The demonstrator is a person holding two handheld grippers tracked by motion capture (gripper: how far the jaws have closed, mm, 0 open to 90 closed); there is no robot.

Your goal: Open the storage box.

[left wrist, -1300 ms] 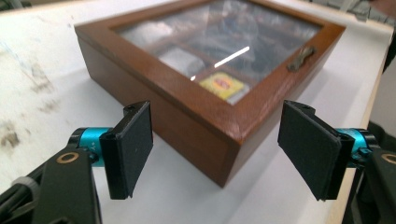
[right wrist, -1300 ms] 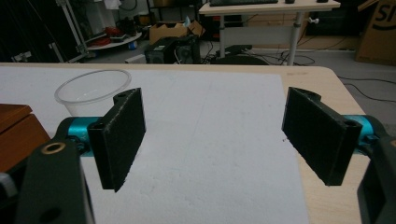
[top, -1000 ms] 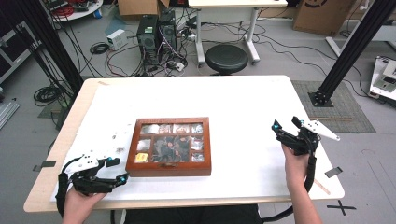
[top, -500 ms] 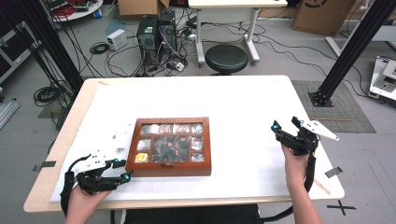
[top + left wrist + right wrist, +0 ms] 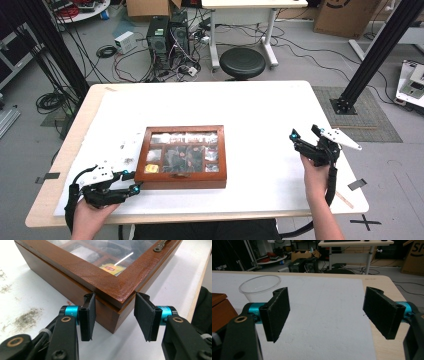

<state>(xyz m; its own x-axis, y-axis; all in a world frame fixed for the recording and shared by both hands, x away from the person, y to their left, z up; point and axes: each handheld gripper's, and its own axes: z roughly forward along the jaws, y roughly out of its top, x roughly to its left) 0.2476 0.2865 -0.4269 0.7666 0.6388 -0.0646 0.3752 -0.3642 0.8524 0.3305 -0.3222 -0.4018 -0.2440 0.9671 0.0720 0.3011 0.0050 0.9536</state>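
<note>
Brown wood sits at the middle of the white worktop (image 5: 260, 115) in the high view: a flat box (image 5: 181, 157) with a glass lid, small packets visible in its compartments. The left claw (image 5: 131, 182) is low at the box's near left corner, held in the person's left hand (image 5: 92, 212), its tips right at the wood. Off to the right, well apart from the box, the right claw (image 5: 303, 135) is held up over the bare worktop in the right hand (image 5: 316, 176). Over to the left gripper view: the left claw (image 5: 114, 315) stands apart, one pad on each side of the box's corner (image 5: 110, 292), just beside the wood, the lid down on the base, a yellow tea bag (image 5: 111, 267) under the glass and a metal clasp (image 5: 162, 245) on the front edge. Now the right gripper view: the right claw (image 5: 329, 315) is wide apart with nothing between the pads, white worktop beneath, a clear plastic cup (image 5: 260, 287) standing beyond its left pad, and a sliver of the box (image 5: 220, 310) at the left edge.
</note>
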